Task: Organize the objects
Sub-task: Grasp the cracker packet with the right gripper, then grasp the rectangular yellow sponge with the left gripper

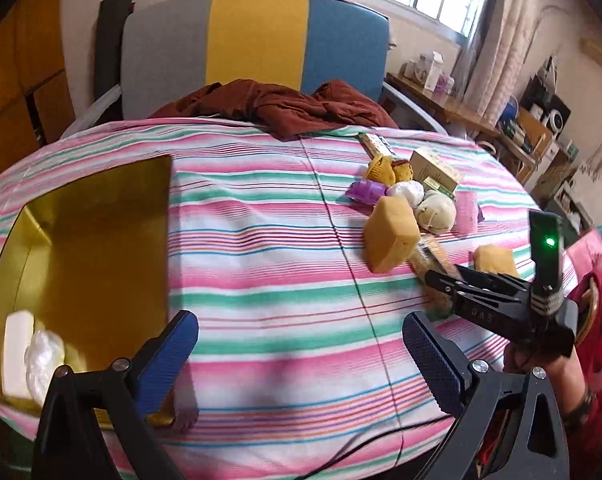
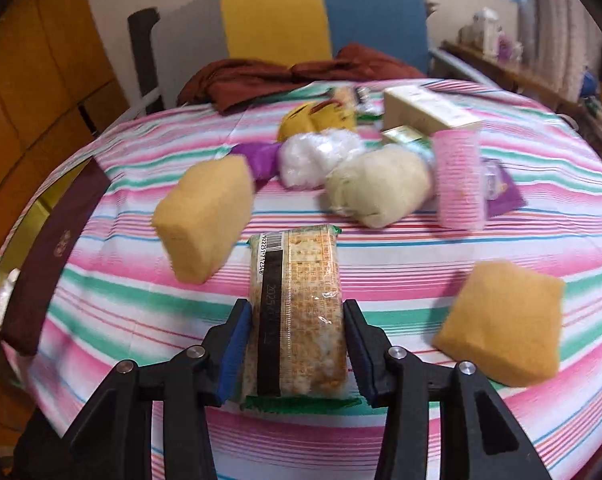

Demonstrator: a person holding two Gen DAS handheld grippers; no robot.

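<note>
We read a barcode and "2025" on the cracker packet (image 2: 297, 312), clear wrap over speckled biscuits. Our right tool (image 2: 297, 344) pinches it above the striped worktop (image 2: 381, 280); our left tool (image 1: 301, 356) hangs spread wide.

Wrapped cracker pack (image 2: 297, 312) lies lengthwise on striped cloth (image 2: 381, 280).

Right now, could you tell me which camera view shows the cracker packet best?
The right wrist view: the cracker packet fills the centre, barcode and print showing, clamped in the right gripper. The left wrist view shows only a sliver of it, mostly hidden behind the right gripper and an orange sponge.
</note>
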